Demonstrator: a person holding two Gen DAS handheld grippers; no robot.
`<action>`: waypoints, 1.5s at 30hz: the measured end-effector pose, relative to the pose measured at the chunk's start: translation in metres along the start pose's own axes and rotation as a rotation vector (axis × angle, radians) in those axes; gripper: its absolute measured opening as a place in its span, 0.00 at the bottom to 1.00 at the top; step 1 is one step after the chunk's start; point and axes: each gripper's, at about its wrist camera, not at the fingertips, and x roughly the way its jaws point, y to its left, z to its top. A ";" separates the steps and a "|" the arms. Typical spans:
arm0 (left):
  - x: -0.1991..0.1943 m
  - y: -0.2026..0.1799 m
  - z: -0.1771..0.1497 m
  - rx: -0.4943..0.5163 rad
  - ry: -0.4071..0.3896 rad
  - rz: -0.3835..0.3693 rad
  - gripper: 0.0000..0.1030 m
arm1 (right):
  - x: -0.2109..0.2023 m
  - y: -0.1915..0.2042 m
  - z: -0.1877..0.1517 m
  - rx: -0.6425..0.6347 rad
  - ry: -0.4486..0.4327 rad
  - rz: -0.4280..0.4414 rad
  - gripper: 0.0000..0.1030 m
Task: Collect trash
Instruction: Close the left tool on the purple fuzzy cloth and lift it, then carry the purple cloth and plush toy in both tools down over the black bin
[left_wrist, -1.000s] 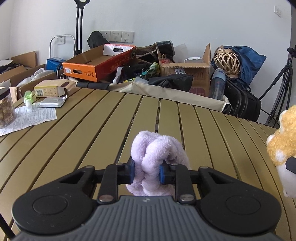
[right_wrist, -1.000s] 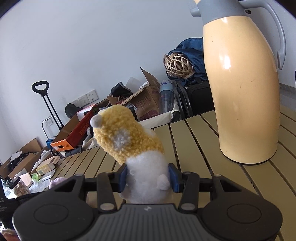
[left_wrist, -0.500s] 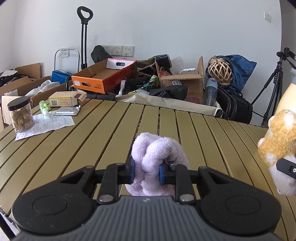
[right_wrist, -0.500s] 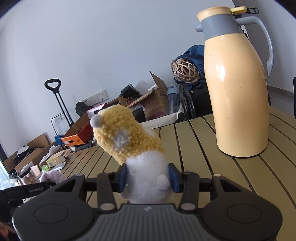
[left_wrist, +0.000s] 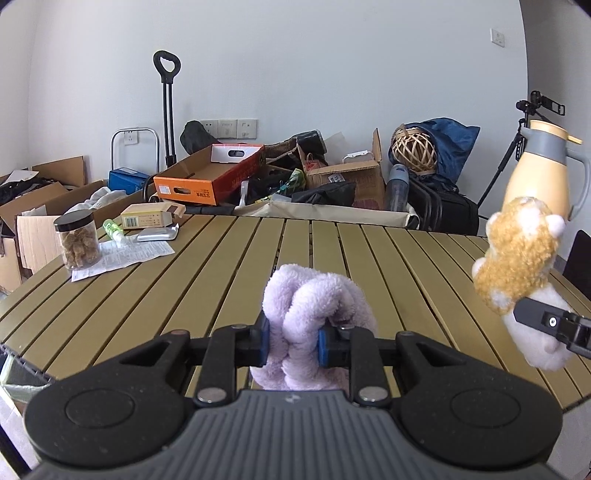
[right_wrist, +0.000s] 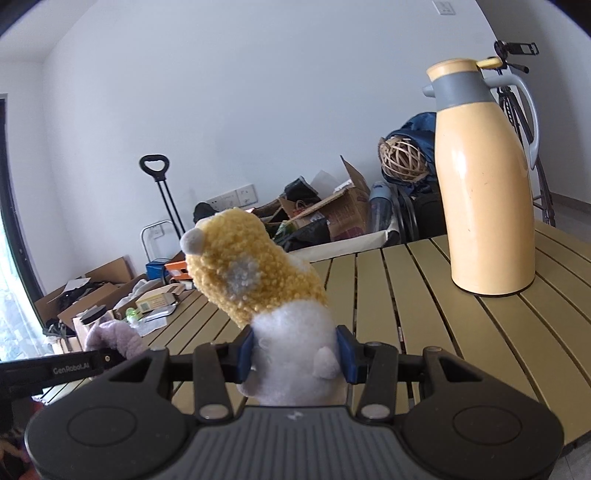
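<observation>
The jaws of the left gripper (left_wrist: 291, 345) are pressed on one fluffy lilac cloth (left_wrist: 310, 314), low in the centre of the frame; those of the right gripper (right_wrist: 295, 354) clamp one plush toy (right_wrist: 269, 295), yellow curly head and white body, at lower centre. One smooth beige thermos jug (right_wrist: 487, 184) stands upright at the right on the slatted table (right_wrist: 424, 314)

Both views are bright with soft, even daylight, and the shadows are pretty faint. Heavy fisheye bend plus dark corners at the edges. In the right view a blown-out window (right_wrist: 9, 295) glows on the left, and the thermos (right_wrist: 487, 184) has a mild sheen. Everything's sharp, no real motion blur.
</observation>
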 end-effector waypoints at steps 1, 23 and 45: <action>-0.005 0.001 -0.004 -0.001 0.000 -0.005 0.23 | -0.005 0.002 -0.002 -0.005 -0.006 0.005 0.43; -0.078 0.024 -0.086 0.022 0.063 -0.061 0.23 | -0.077 0.025 -0.070 0.013 0.082 0.068 0.43; -0.049 0.043 -0.178 0.023 0.291 -0.050 0.23 | -0.073 0.025 -0.169 0.023 0.411 0.016 0.43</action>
